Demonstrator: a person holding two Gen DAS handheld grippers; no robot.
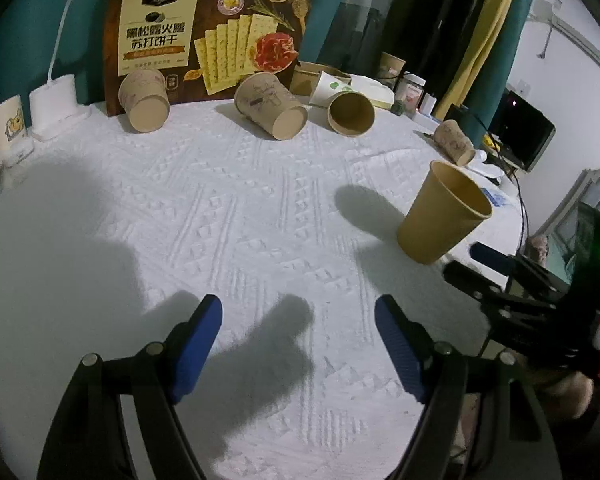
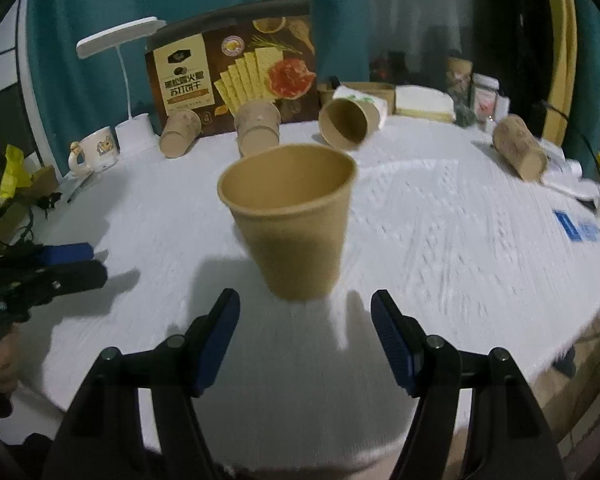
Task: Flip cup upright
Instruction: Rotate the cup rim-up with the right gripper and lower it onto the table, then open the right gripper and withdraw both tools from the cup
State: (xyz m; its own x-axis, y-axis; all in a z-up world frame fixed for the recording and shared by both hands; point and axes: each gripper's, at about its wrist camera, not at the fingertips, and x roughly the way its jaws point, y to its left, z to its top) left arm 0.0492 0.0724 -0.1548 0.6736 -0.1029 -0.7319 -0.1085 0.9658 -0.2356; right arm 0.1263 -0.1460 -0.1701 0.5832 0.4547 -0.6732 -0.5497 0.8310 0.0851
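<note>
**Anna:** Right wrist view first, closest in: the right gripper [image 2: 304, 316] has its blue-padded jaws spread wide, nothing between them, hanging just short of the plain brown cup [image 2: 290, 224].

**Ben:** And that cup is standing upright, mouth up, base on the white textured tablecloth [image 2: 440, 240]. It's apart from the pads, not touched by either one.

**Anna:** Off to the left edge of that same view, the left gripper [image 2: 70, 264] pokes in low over the cloth.

**Ben:** Switch to the left wrist camera and the left gripper [image 1: 298, 316] shows its jaws wide apart too, empty, over bare cloth with its own shadow under it. The upright cup [image 1: 444, 216] sits to its right, with the right gripper [image 1: 476, 260] just beside the base.

**Anna:** Further back now: a row of cups lying on their sides. A printed cup [image 1: 145, 100] on the left, bottom towards us, another printed cup [image 1: 272, 106] in the middle, then a plain cup [image 1: 350, 112] with its open mouth facing the camera.

**Ben:** One more patterned cup [image 1: 454, 142] lies tipped over near the right edge of the table.

**Anna:** Behind the row stands a big cracker box [image 1: 208, 36], upright against the teal curtain [image 1: 16, 40].

**Ben:** Far left, a white lamp base [image 1: 56, 102] and a white mug [image 1: 6, 130] with a cartoon print. Far right, a dark monitor [image 1: 526, 136].
</note>
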